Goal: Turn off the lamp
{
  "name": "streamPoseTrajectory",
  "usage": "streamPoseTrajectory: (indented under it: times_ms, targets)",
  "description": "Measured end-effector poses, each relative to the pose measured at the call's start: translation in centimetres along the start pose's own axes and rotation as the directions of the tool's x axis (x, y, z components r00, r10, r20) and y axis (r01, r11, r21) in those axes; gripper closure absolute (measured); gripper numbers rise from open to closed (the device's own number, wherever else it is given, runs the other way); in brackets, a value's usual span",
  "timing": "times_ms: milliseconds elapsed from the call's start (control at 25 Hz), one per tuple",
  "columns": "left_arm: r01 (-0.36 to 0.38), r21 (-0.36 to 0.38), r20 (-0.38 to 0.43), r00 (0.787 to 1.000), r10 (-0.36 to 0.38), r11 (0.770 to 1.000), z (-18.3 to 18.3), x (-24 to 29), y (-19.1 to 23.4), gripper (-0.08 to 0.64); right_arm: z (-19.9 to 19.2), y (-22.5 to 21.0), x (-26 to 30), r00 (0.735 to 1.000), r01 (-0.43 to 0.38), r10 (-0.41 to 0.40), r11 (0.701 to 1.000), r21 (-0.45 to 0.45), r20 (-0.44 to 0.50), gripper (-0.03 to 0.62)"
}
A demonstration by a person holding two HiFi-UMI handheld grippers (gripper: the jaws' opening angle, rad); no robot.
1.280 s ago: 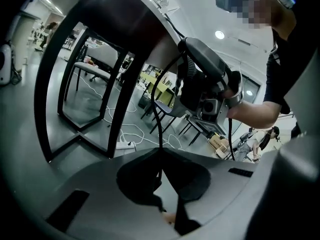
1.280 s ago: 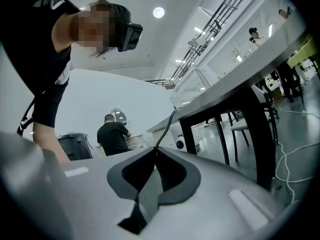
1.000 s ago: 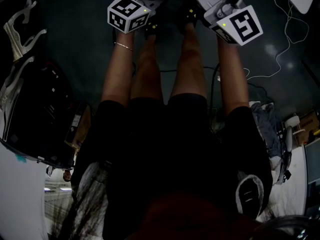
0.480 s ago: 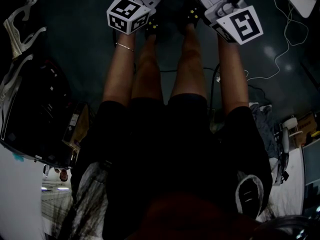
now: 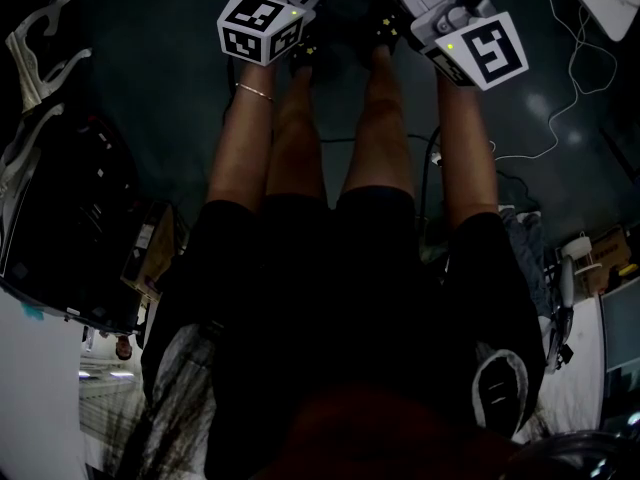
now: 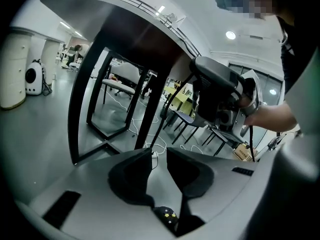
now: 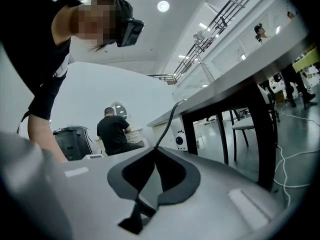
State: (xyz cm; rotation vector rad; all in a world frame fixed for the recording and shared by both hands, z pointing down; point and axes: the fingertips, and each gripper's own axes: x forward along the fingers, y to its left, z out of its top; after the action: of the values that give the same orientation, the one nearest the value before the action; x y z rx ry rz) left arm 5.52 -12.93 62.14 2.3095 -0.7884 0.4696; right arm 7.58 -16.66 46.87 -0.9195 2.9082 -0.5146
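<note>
Head view, looking steeply down: a person in black shorts stands on a dark floor (image 5: 150, 98), with both arms hanging straight down beside bare legs. Each hand holds a gripper near the top edge of the view, its marker cube facing up. A thin bracelet (image 5: 252, 91) circles the left wrist. A white cable (image 5: 565, 108) loops across the floor at the upper right.

The left gripper (image 6: 159, 150) is released. Its 2 black jaws stand slightly apart, with nothing between them but the floor beyond. Past them rises a black-legged table (image 6: 135, 39), seen from below, with chairs (image 6: 192, 121) and loose cables behind it. At the right of this view, the person's right arm (image 6: 272, 119) reaches in, its hand around the dark body of the second gripper.

The right gripper (image 7: 155, 149) is clenched. Its 2 jaw tips meet and hold nothing. Beside it runs a long table (image 7: 235, 76). A dark cord (image 7: 167, 121) climbs from behind the jaws to that table's edge. Farther off, a person in a black shirt (image 7: 114, 129) faces away.

The lamp cannot be made out in any of the 3 views.
</note>
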Motion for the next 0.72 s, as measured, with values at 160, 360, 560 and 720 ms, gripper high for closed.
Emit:
streamPoseTrajectory:
  times_ms: [160,360,560,720]
  targets:
    - [0.001,-0.001,-0.01,1.0,-0.001,1.0,-0.6,-0.6,0.5,0.48,-0.5,0.1,0.4,1.0,0.012,-0.012,1.0,-0.006,-0.007,0.578]
    - [0.003,0.002,0.026,1.0,-0.003,1.0,0.3,-0.6,0.3,0.48,-0.5,-0.7,0.5,0.999,0.032,-0.032,1.0,-0.001,-0.01,0.578]
    - [-0.011,0.018,0.058,0.998,0.01,1.0,1.1,-1.1,0.5,0.48,-0.6,-1.0,0.9,0.999,0.05,-0.05,0.999,-0.009,-0.014,0.577]
    - [-0.007,0.016,0.071,0.997,0.006,1.0,1.4,-1.4,0.1,0.48,-0.7,-1.1,0.8,0.998,0.056,-0.056,0.998,-0.007,-0.013,0.577]
